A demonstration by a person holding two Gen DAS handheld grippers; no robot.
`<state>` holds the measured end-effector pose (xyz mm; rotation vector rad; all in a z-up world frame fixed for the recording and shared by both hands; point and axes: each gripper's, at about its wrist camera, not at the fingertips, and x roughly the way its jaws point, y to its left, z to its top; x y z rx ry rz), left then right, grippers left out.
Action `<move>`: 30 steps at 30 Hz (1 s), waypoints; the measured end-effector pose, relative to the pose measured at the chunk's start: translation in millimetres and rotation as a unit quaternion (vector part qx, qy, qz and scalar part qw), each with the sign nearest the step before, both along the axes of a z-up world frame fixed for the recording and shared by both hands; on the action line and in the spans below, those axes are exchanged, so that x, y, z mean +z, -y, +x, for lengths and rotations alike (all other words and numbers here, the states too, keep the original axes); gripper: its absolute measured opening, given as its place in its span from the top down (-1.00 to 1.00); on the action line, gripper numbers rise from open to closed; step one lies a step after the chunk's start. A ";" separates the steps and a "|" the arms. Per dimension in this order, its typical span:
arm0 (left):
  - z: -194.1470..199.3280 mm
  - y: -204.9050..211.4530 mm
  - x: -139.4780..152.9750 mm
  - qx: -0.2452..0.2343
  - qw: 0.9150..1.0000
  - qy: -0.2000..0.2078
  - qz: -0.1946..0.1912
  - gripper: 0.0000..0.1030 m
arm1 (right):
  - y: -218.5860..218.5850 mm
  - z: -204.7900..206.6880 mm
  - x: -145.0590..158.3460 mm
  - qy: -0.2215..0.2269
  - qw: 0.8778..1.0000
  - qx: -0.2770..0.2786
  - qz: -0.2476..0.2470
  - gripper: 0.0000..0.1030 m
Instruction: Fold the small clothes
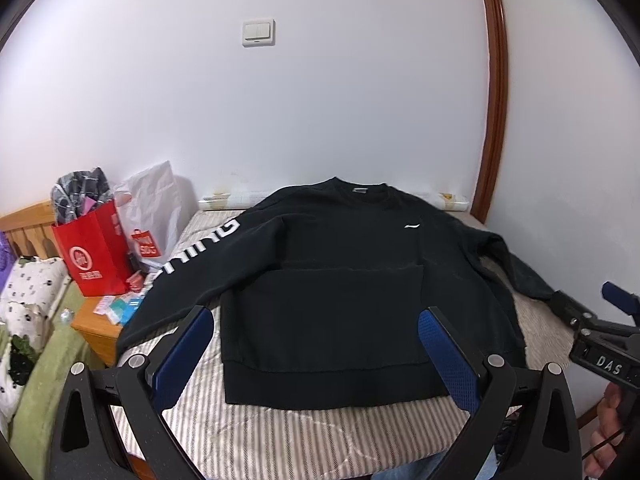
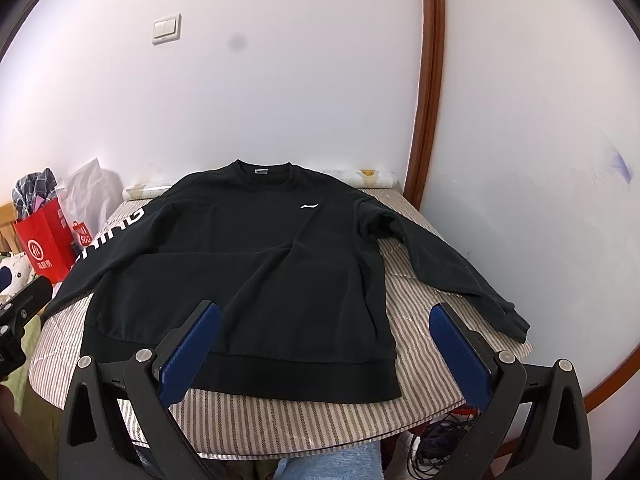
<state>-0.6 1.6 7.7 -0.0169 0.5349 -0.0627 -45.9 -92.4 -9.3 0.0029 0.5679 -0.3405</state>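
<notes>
A black sweatshirt [image 1: 332,280] lies flat, front up, on a striped table cover [image 1: 320,432], collar at the far side, both sleeves spread out. White letters run down its left sleeve [image 1: 200,248]. It also shows in the right wrist view [image 2: 256,264], right sleeve [image 2: 448,264] stretched toward the table's right edge. My left gripper [image 1: 316,344] is open and empty above the hem. My right gripper [image 2: 324,340] is open and empty above the hem's right corner; it also shows at the right edge of the left wrist view [image 1: 592,320].
A red paper bag [image 1: 94,256] and a white plastic bag [image 1: 154,208] stand left of the table on a wooden stand. Bedding [image 1: 28,320] lies at far left. A white wall with a brown door frame [image 1: 496,92] is behind. Cables [image 2: 436,440] lie under the table's right.
</notes>
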 end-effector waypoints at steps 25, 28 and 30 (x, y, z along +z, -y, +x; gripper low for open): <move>134.8 -181.7 -156.4 0.133 0.947 -0.140 -0.256 -0.70 | 11.7 143.5 -92.4 -0.112 0.989 0.084 0.051 -0.59; 145.2 -197.3 -166.4 0.144 0.939 -0.140 -0.278 -0.61 | 1.7 158.1 -97.9 -0.122 0.986 0.103 0.047 -0.59; 153.8 -208.1 -173.9 0.157 0.931 -0.143 -0.296 -0.56 | -2.8 166.2 -100.3 -0.130 0.985 0.109 0.037 -0.58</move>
